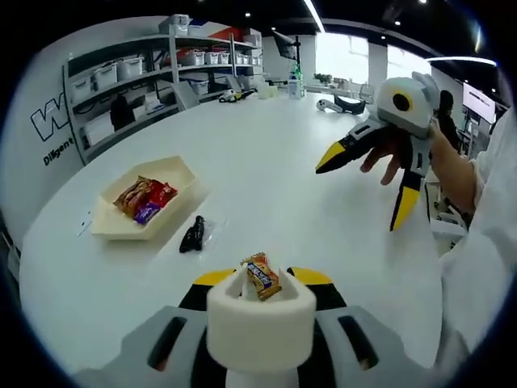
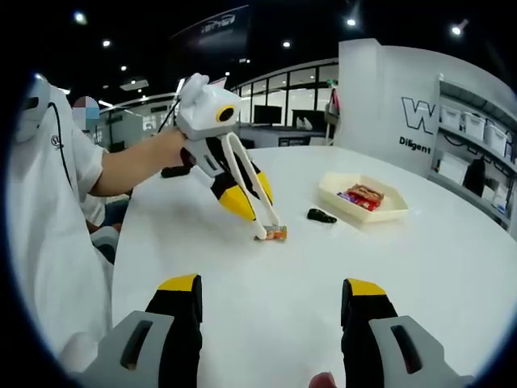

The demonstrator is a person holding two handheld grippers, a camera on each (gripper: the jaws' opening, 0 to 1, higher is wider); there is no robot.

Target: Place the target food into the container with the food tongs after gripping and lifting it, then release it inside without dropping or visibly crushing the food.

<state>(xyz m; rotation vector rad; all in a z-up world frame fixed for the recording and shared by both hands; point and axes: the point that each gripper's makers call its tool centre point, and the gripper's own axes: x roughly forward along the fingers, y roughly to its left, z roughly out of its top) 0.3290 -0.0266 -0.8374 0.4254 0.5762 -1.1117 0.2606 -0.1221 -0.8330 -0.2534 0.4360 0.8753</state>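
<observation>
My left gripper (image 1: 262,284) is shut on white food tongs (image 1: 260,319), whose tips pinch a small orange snack packet (image 1: 261,276). From the right gripper view, the left gripper (image 2: 252,198) slants down from a hand, and the tongs (image 2: 257,212) hold the packet (image 2: 275,234) at the tabletop; I cannot tell if it is lifted. The beige container (image 1: 178,171) (image 2: 338,198), with a few wrapped snacks inside, lies beyond the packet. My right gripper (image 2: 272,287) is open and holds nothing; it hovers over the table (image 1: 360,194) to the right.
A small black wrapped item (image 1: 192,234) (image 2: 321,216) lies between the packet and the container. The white round table (image 1: 266,153) is broad. Shelves with bins (image 1: 145,73) stand behind it. A person in white (image 2: 56,210) is at the table edge.
</observation>
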